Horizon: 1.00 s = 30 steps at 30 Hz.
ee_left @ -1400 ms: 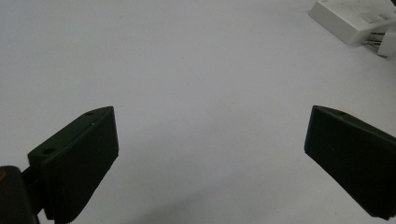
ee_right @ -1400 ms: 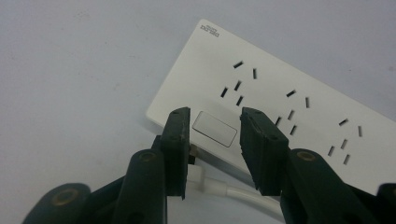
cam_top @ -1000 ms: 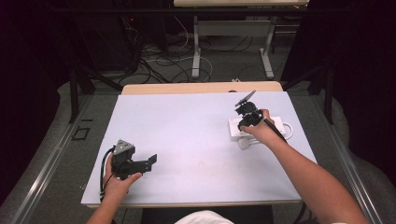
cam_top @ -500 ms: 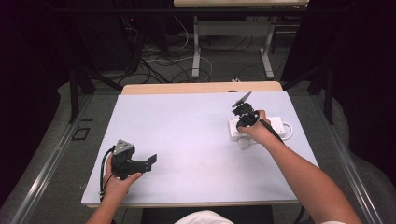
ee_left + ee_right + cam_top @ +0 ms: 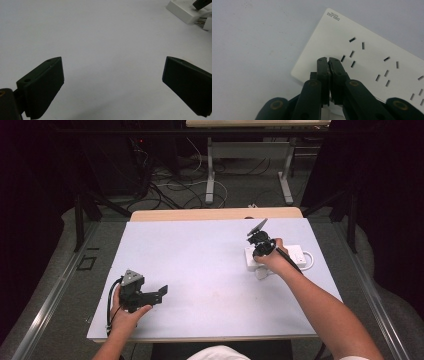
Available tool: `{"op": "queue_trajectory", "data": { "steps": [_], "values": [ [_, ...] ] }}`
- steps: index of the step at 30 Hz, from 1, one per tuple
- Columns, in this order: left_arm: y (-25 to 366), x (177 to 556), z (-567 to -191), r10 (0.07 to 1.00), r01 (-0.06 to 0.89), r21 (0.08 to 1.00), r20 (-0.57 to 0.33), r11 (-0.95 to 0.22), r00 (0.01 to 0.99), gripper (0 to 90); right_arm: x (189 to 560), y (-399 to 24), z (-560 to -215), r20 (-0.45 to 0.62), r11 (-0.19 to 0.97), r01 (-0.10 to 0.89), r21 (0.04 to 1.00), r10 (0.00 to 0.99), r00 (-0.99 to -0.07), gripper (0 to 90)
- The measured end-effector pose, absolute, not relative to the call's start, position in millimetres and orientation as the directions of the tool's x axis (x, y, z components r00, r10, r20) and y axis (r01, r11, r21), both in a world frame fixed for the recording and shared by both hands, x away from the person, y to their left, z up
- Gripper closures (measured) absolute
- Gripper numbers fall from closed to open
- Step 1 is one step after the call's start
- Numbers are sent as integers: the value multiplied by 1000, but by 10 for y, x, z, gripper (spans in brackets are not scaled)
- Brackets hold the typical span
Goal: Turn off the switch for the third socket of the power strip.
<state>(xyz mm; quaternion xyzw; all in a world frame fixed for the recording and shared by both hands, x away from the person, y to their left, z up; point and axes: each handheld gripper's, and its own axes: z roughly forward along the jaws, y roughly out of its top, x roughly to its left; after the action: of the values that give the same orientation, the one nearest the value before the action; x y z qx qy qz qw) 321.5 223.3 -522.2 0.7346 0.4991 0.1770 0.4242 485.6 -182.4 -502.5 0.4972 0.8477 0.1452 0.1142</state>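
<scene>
Right gripper [image 5: 259, 249] at right-centre of pale grey rectangular tabletop [image 5: 200, 265], pointing down over white flat plastic power strip [image 5: 298, 254]. Jaws pressed together in right gripper view [image 5: 328, 62], just finished closing, nothing visible between the pads. Tips over the strip's near end, close to the first socket's slots; contact with the strip surface cannot be told. Rows of slanted slots running off toward right edge of that view, small brand print at the strip's far corner. White cord loop [image 5: 309, 261] at the strip's right end in high view. Small white plug-like piece [image 5: 262, 272] just beside the strip on its near side, partly under the right hand [image 5: 272, 261]; exact shape too small to tell.

Left gripper [image 5: 159, 293] low over the near-left part of the table, held in left hand [image 5: 126, 312], aimed across toward the right side. Jaws spread wide in left gripper view [image 5: 110, 82], bare tabletop between them, nothing held. Same strip [image 5: 183, 11] at top right corner of that view, well apart from the left jaws. Black cable [image 5: 111, 300] looping from the left gripper's rear past the wrist. Light wooden board edge [image 5: 215, 214] along the table's far side.
</scene>
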Motion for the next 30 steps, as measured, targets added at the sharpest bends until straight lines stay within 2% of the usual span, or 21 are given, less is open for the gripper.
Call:
{"op": "queue_trajectory", "data": {
  "steps": [30],
  "values": [
    [2240,3204,-5220,885,582,802,-164,-137,435,38,4853,-1828,-5077,-35,452,805,385,879,-476,900]
  ]
}}
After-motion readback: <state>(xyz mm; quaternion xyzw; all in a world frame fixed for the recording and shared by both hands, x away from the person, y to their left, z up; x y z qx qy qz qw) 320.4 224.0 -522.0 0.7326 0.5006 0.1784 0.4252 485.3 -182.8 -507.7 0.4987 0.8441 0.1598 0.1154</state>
